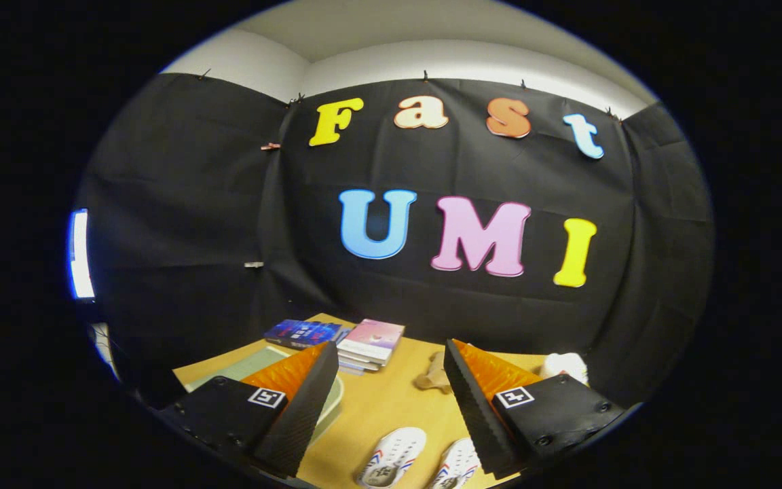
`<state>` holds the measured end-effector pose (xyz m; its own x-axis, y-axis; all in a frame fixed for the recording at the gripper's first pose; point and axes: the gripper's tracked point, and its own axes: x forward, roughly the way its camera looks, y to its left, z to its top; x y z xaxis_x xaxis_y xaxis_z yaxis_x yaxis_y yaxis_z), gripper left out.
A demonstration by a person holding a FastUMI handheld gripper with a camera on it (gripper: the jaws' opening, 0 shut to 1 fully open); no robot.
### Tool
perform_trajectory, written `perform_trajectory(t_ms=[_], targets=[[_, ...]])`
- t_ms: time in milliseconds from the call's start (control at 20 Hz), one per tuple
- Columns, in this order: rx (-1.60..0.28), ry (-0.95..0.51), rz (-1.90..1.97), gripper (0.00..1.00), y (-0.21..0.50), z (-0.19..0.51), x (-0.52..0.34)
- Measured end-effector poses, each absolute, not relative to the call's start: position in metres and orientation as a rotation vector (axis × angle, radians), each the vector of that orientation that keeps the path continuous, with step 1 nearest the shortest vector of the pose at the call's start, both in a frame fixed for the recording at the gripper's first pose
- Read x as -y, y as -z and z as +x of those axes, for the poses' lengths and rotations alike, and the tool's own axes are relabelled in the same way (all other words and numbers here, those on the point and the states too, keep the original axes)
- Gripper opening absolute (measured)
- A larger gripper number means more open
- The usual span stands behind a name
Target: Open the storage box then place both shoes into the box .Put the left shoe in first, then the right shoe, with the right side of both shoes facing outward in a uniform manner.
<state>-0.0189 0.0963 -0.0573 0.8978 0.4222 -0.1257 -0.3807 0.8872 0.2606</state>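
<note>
Shoes (421, 462) between tongs (391, 397) (spread)

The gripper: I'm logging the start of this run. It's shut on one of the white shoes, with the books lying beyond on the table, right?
Not quite. In the gripper view the gripper is open and holds nothing; both white shoes lie on the table between its fingers. The books do lie beyond.

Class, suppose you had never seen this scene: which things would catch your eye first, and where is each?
The tool stands open, with orange and black fingers spread wide and holding nothing. Between and just below them a pair of white shoes lies on the wooden table. Beyond the fingers sits a stack of books.
</note>
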Motion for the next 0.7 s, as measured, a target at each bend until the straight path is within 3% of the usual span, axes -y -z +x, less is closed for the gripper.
perform_trajectory(t_ms=[500,700], targets=[[-0.573,-0.904,0.880,0.96,0.139,-0.034,-0.186],[-0.721,-0.990,0.986,0.97,0.196,-0.038,-0.195]])
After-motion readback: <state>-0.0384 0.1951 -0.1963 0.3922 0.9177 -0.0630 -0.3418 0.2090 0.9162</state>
